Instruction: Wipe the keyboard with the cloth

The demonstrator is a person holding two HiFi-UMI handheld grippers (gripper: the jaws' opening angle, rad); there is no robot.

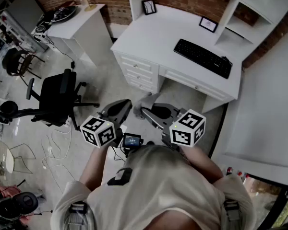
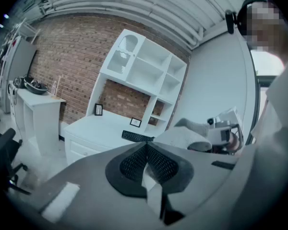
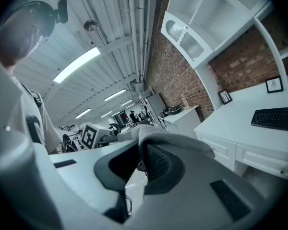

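The right gripper (image 3: 143, 150) pinched the grey cloth (image 3: 175, 140) between its pads, and most of the cloth hung draped over one jaw. The left gripper (image 2: 146, 147) kept nothing; its pads were pressed together. The keyboard (image 1: 203, 57) lay near the right edge of the white desk (image 1: 149, 37), well apart from both grippers. The hold looked shallow to me, so the loose cloth could slip out during the reach, or catch on the desk edge.
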